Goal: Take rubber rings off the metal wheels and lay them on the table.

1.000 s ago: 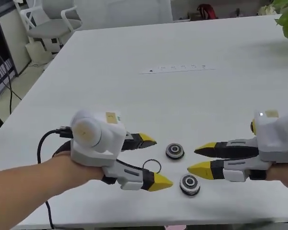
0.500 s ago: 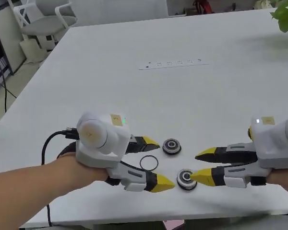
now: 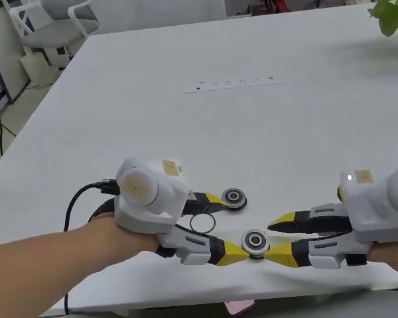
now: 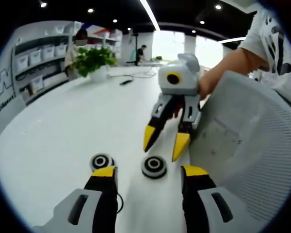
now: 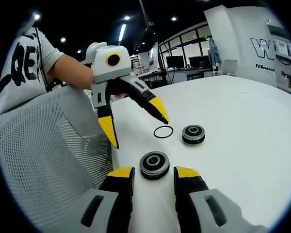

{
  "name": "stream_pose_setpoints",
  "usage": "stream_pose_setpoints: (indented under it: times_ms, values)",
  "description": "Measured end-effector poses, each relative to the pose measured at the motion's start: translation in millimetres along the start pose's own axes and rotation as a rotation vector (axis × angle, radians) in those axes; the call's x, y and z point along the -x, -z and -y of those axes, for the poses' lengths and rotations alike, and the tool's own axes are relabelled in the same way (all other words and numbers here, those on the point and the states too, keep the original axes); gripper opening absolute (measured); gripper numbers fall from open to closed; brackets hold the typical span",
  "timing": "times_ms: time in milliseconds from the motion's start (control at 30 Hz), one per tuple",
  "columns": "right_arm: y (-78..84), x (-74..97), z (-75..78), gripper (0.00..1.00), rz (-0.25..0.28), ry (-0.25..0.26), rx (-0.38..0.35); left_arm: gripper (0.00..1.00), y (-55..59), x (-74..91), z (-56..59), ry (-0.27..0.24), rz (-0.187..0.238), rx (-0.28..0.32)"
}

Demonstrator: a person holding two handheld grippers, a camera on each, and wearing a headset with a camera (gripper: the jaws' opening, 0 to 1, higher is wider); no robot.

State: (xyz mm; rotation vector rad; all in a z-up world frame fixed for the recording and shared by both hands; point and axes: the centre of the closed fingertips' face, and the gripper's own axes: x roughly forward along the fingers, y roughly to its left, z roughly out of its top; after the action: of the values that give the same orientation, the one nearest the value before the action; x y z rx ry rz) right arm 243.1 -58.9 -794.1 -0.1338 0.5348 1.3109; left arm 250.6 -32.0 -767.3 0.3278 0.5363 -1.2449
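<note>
The near wheel is lying on the white desk, close to its front edge, with yellow tips on both sides of it. The left gripper is holding its jaws wide apart. The right gripper is holding its jaws apart too, and neither is gripping anything. The lower tips are sitting just beside the near wheel, but I cannot tell if they are touching it. The far wheel is sitting just past the left gripper's upper tip. A thin black rubber ring is lying flat on the desk between the left jaws. In the left gripper view one jaw is hiding most of it. Whether the wheels are wearing rings is too small to tell. The picture's edge is cutting off the right gripper's body.
</note>
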Motion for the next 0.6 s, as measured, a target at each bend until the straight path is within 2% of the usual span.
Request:
stream_pose_setpoints:
  times_ms: [200,600]
  values:
    - [2.6,-0.2,1.3,0.28,-0.007,0.004,0.011,0.47,-1.3,-7.2,2.8,0.009,0.005,-0.002]
    - [7.6,-6.6,0.9,0.23,-0.012,0.003,0.016,0.41,3.7,-19.0,6.7,0.028,-0.012,0.011]
